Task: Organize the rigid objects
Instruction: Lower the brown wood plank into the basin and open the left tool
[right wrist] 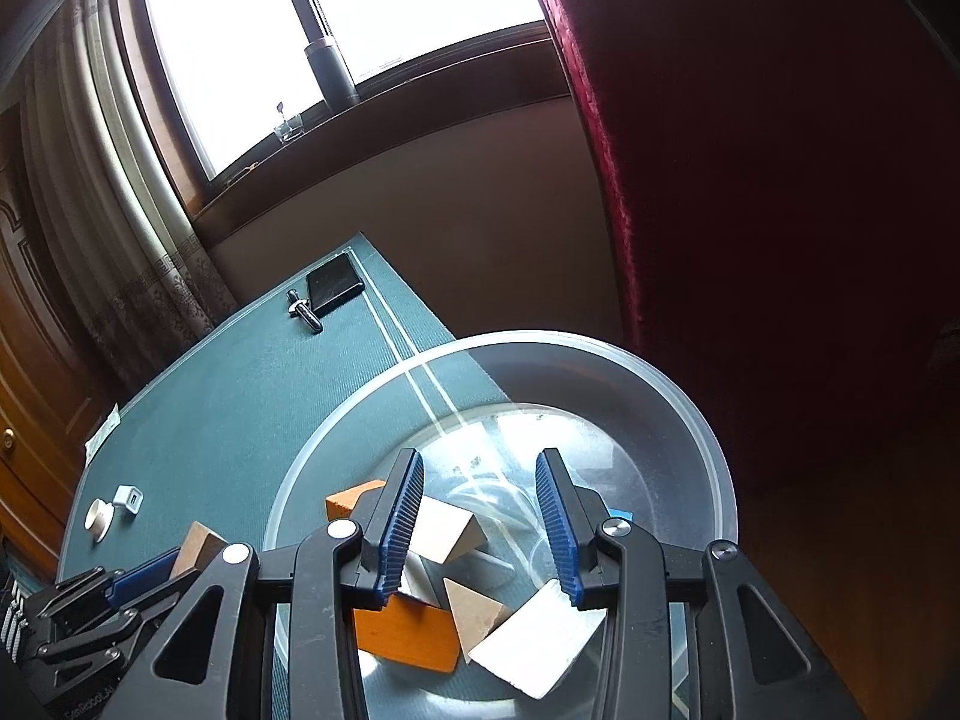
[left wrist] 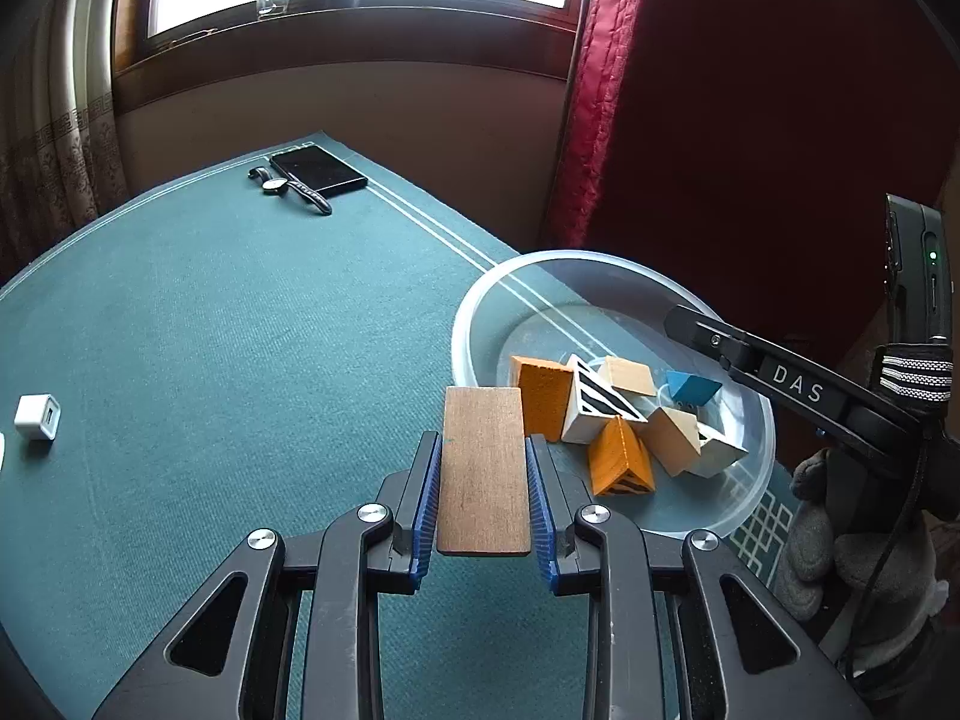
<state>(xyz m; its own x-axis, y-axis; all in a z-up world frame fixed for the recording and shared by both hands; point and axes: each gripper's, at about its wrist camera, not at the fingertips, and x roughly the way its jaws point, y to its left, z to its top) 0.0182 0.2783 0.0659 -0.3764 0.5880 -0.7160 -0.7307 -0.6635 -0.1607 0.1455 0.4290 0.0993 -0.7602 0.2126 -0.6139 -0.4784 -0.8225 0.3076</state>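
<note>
My left gripper (left wrist: 483, 447) is shut on a flat brown wooden block (left wrist: 483, 471) and holds it above the green table, just left of a clear plastic bowl (left wrist: 480, 300). The bowl holds several wooden blocks: an orange one (left wrist: 543, 397), a black-and-white striped one (left wrist: 591, 408), a blue wedge (left wrist: 691, 387) and plain ones. My right gripper (right wrist: 480, 468) is open and empty, hovering over the bowl (right wrist: 708, 438) above the blocks. The left gripper with its brown block (right wrist: 201, 546) shows at the lower left of the right wrist view.
A white charger cube (left wrist: 37, 417) lies at the table's left. A black phone (left wrist: 318, 170) and a wristwatch (left wrist: 288, 187) lie at the far edge. A red curtain (left wrist: 750, 90) hangs right of the table. A round silver knob (right wrist: 99, 517) lies by the cube.
</note>
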